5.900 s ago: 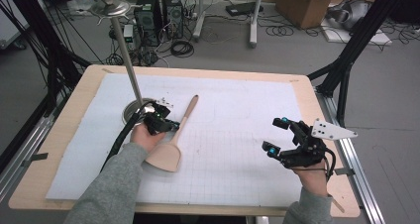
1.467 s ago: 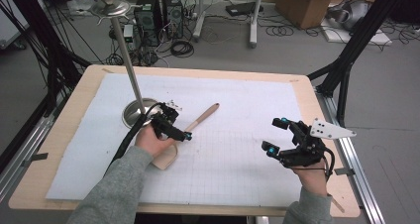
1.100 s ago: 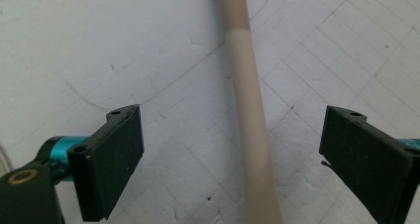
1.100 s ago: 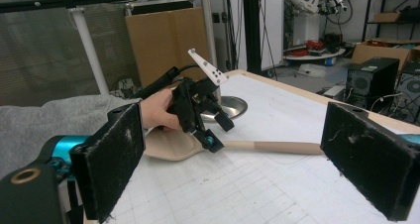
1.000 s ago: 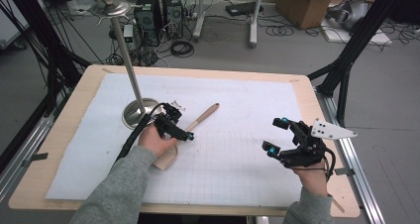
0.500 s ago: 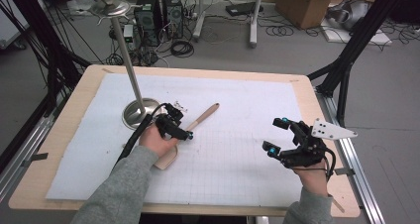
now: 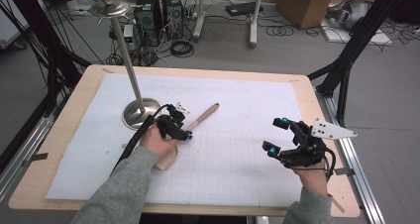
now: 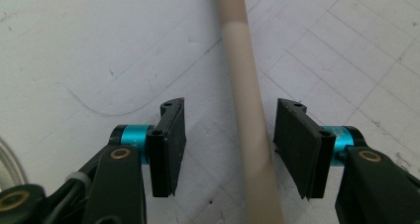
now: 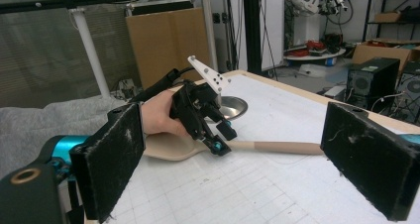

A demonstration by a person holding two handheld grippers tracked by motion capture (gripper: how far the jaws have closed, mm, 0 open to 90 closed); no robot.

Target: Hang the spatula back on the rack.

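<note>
A pale wooden spatula (image 7: 203,117) lies on the white gridded mat (image 7: 237,174), handle pointing up and right, its blade (image 7: 167,160) partly under the person's left hand. My left gripper (image 7: 181,130) points down over the handle. In the left gripper view the handle (image 8: 247,120) runs between the two pads (image 8: 171,149) with a gap on each side; the jaws have just been closing around it. My right gripper (image 7: 275,133) hovers at the right of the mat, wide open with nothing between its pads (image 9: 364,159). The right gripper view looks toward the left gripper (image 9: 218,135).
A metal stand with a round base (image 7: 141,112) and a tall pole (image 7: 126,55) rises just left of my left gripper. The wooden table edge (image 7: 198,209) borders the mat. Black frame legs, cables and boxes stand on the floor beyond.
Since the oldest frame the spatula has turned, its handle swinging to the right, and the left hand now covers the blade. Over the last second nothing has visibly shifted in the high view.
</note>
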